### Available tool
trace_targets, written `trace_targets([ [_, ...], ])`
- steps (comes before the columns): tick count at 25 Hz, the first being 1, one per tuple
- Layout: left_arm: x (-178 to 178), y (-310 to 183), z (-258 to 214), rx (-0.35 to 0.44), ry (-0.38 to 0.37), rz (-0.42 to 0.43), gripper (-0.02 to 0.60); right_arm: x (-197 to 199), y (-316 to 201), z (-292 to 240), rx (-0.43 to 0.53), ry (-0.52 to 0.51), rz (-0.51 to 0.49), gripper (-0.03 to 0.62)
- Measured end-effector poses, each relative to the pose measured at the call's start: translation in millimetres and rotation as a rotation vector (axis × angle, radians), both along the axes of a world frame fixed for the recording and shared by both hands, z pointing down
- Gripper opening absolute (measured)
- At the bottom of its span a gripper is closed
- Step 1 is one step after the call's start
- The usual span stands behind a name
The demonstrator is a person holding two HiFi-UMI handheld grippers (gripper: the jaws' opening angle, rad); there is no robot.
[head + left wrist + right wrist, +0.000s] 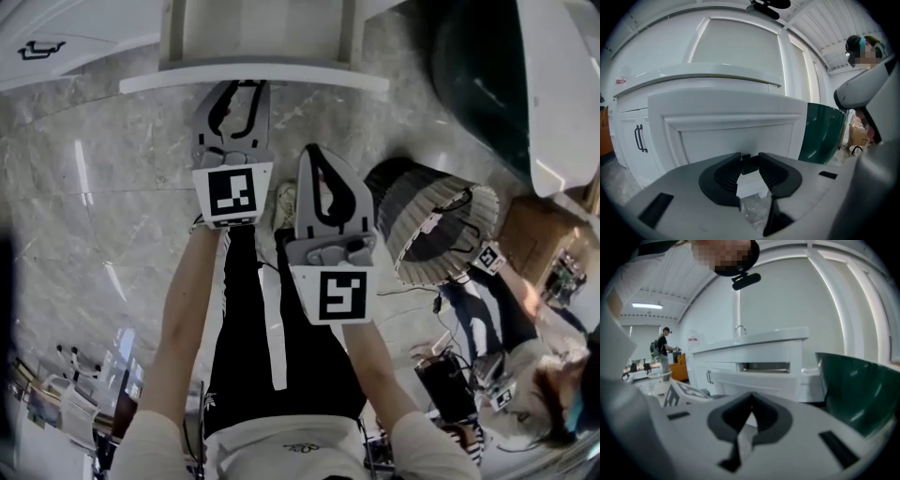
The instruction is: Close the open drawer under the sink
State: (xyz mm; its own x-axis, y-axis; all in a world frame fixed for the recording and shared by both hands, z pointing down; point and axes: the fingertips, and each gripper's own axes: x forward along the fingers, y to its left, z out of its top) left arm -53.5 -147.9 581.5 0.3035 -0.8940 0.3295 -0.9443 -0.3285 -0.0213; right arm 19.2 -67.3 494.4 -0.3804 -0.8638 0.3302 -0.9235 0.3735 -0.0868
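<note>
The white drawer stands pulled out from the vanity below the sink counter. Its panelled front fills the left gripper view. My left gripper reaches the drawer front, and its jaws are shut on a small dark handle there. My right gripper hangs a little back from the drawer, to the right of the left one. Its jaws are shut with nothing between them. From the right gripper view, the drawer front juts out under a dark slot.
A dark green tub stands right of the drawer, close to its corner. A dark ribbed lampshade lies on the marble floor at the right. A second person crouches at the lower right. Cabinet doors with a black handle are on the left.
</note>
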Motion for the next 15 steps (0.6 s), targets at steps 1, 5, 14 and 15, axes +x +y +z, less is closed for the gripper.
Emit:
trace_targets([
  [1, -0.2, -0.3, 0.9, -0.008, 0.004, -0.008, 0.138, 1.2, -0.9, 1.4, -0.002, -0.001, 0.004, 0.029],
  [5, -8.3, -10.9, -1.0, -0.019, 0.024, -0.069, 0.138, 6.4, -4.8, 5.6, -0.001, 0.001, 0.018, 0.029],
  [14, -5.6, -22.2, -8.9, 0.003, 0.008, -0.093, 0.138, 4.6, -12.7, 11.4, 0.014, 0.006, 0.013, 0.029],
  [15, -6.2, -25.7, -9.5, 0.003, 0.011, -0.100, 0.138, 3.5, -12.7, 12.5, 0.010, -0.001, 0.014, 0.029],
])
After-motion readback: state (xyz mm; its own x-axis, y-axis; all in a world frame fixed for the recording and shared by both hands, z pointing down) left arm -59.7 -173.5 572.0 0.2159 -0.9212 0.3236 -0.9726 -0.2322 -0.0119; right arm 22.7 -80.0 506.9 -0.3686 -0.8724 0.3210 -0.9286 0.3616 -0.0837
